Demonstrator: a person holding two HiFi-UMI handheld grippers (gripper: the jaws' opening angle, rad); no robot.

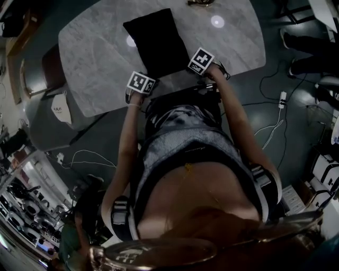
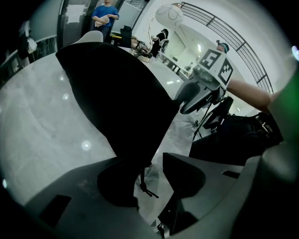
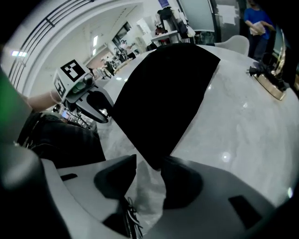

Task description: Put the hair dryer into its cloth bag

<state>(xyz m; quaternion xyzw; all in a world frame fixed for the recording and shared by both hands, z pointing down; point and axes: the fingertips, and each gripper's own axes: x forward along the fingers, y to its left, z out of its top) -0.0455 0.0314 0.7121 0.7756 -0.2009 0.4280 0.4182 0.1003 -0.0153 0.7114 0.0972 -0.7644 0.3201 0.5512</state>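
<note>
A flat black cloth bag lies on the grey marble table; no hair dryer shows in any view. My left gripper sits at the bag's near left corner and my right gripper at its near right corner. In the left gripper view the bag reaches down over the left jaw, a drawstring hangs in the gap, and the left gripper stands open. In the right gripper view the bag's corner points into the gap of the open right gripper; no pad presses it.
A gold-coloured object stands at the table's far edge. Chairs stand to the table's left. Cables and a power strip lie on the floor at right. A person in blue stands beyond the table.
</note>
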